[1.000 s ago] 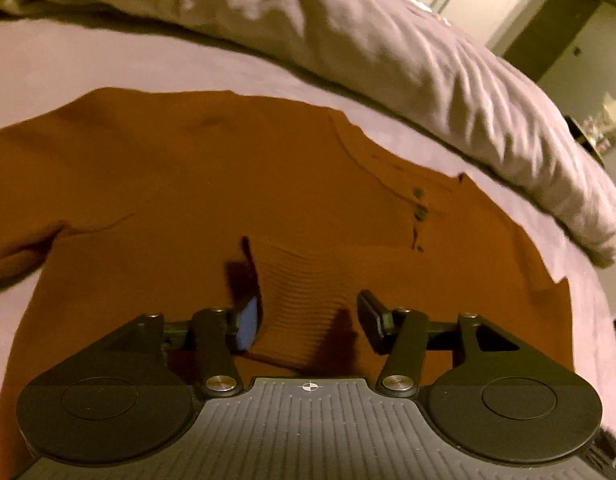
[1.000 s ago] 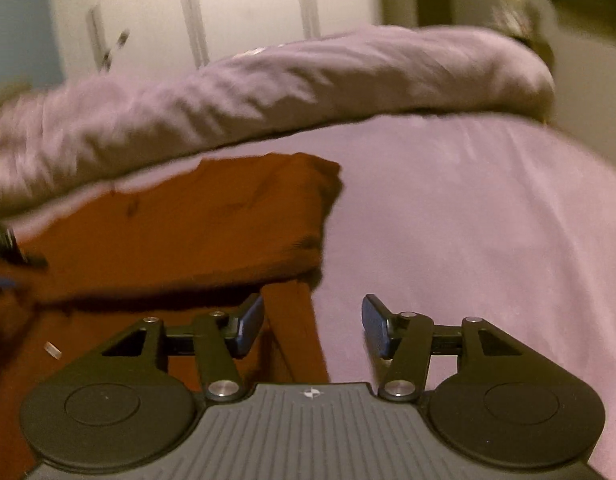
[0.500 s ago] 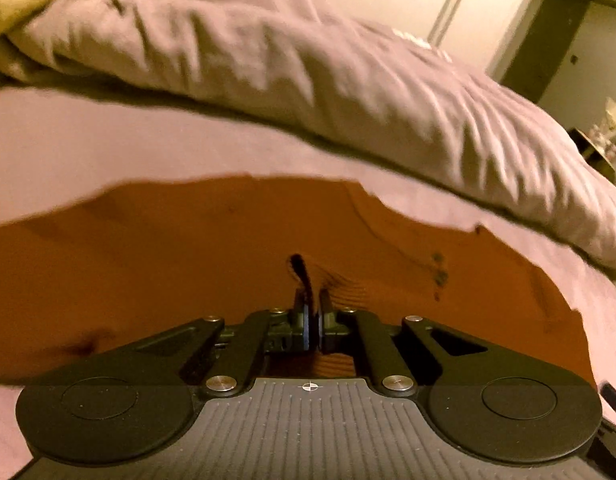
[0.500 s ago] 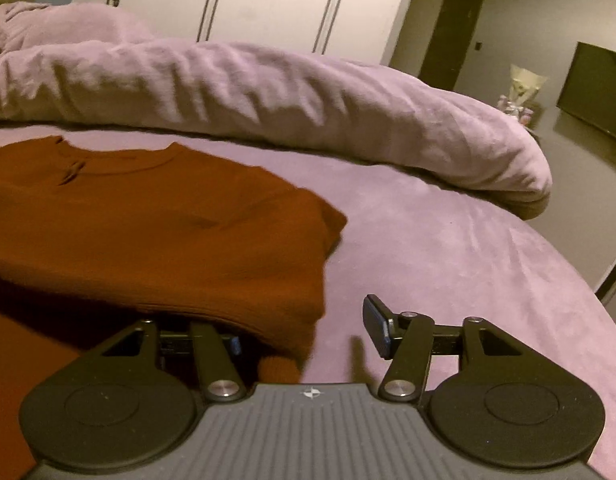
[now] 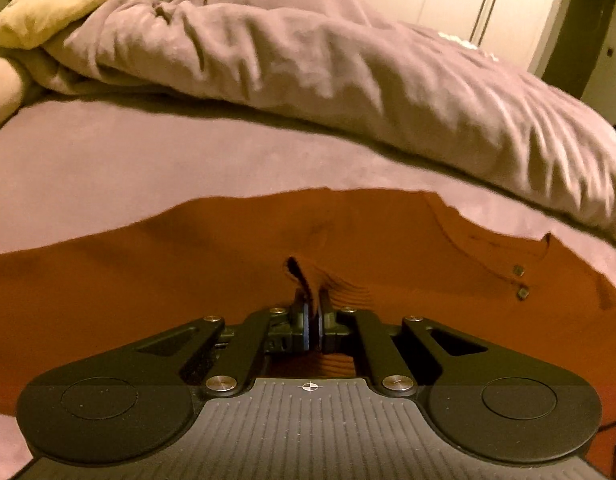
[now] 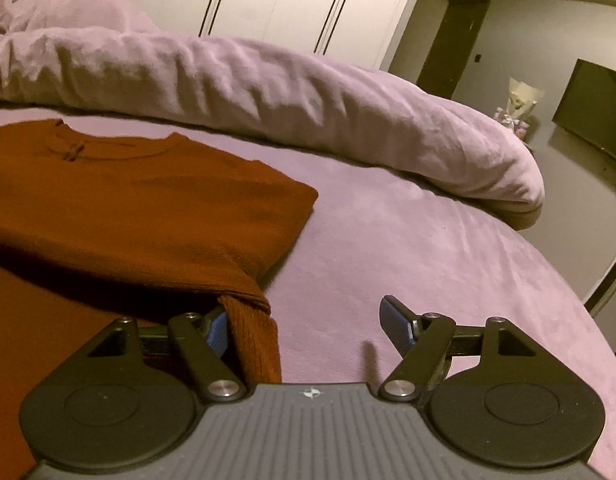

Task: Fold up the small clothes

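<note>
Knitwear is the work here: a rust-brown ribbed-knit sweater [image 5: 188, 280] with small dark buttons at its neck lies spread on the mauve velvety bed sheet [image 5: 148, 152], just in front of the long rumpled lilac duvet roll [image 5: 348, 72] that crosses the bed behind it. A cream plush toy [image 5: 56, 0] rests at one end of that duvet.

The left gripper [image 5: 312, 312] is clenched on a ribbed cuff or hem edge of the sweater, pinching a small peak of cloth up off the body of the garment on the side away from the duvet. The right gripper [image 6: 308, 324] has its jaws opening; a ribbed strip of the sweater hangs against its left finger [image 6: 217, 330], but the pads do not press it, and the other finger stands clear over bare sheet.

Seen from the right wrist, the sweater's near side is already doubled over, its folded corner pointing along the sheet toward the duvet's far end. The step in hand looks like a sleeve or side fold, with the right side just let go and the left side gripped. Next, I judge, the left hand must carry its pinched edge across the sweater toward the buttons, laying it flat without dragging the layer beneath, while the right withdraws clear of the ribbed strip.
</note>
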Action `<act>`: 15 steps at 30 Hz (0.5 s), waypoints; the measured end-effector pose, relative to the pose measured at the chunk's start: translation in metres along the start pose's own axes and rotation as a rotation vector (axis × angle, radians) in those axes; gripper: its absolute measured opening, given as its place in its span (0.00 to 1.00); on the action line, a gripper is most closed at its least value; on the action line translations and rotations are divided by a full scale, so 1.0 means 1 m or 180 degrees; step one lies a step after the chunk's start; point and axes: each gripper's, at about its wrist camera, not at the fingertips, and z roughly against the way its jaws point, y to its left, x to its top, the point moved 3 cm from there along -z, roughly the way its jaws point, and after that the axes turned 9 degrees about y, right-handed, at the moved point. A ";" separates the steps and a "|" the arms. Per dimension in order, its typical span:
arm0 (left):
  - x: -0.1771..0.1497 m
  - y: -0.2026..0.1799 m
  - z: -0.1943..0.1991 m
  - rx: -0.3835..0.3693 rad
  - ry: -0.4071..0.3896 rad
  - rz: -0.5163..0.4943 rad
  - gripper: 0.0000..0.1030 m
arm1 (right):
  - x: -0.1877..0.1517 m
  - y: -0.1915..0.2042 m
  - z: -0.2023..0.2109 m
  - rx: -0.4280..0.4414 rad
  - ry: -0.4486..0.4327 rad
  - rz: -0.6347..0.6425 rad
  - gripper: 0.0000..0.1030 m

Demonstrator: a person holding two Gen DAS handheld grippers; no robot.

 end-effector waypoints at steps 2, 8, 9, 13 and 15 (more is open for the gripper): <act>-0.004 -0.005 -0.005 0.0017 0.0081 -0.0067 0.06 | -0.001 -0.007 -0.005 0.0002 0.0072 -0.0115 0.73; -0.012 -0.004 -0.003 0.0231 0.0143 -0.0240 0.29 | -0.004 -0.023 -0.016 0.0133 0.0207 -0.0400 0.87; -0.012 -0.003 0.001 0.0218 0.0131 -0.0211 0.41 | -0.003 -0.022 -0.013 0.0158 0.0189 -0.0357 0.87; -0.017 0.000 0.020 0.0175 0.0046 -0.0208 0.53 | -0.006 -0.017 0.011 0.0142 0.0099 -0.0178 0.87; -0.021 -0.001 0.026 0.0189 0.0022 -0.0231 0.56 | -0.007 -0.016 0.026 0.0187 0.0007 -0.0198 0.87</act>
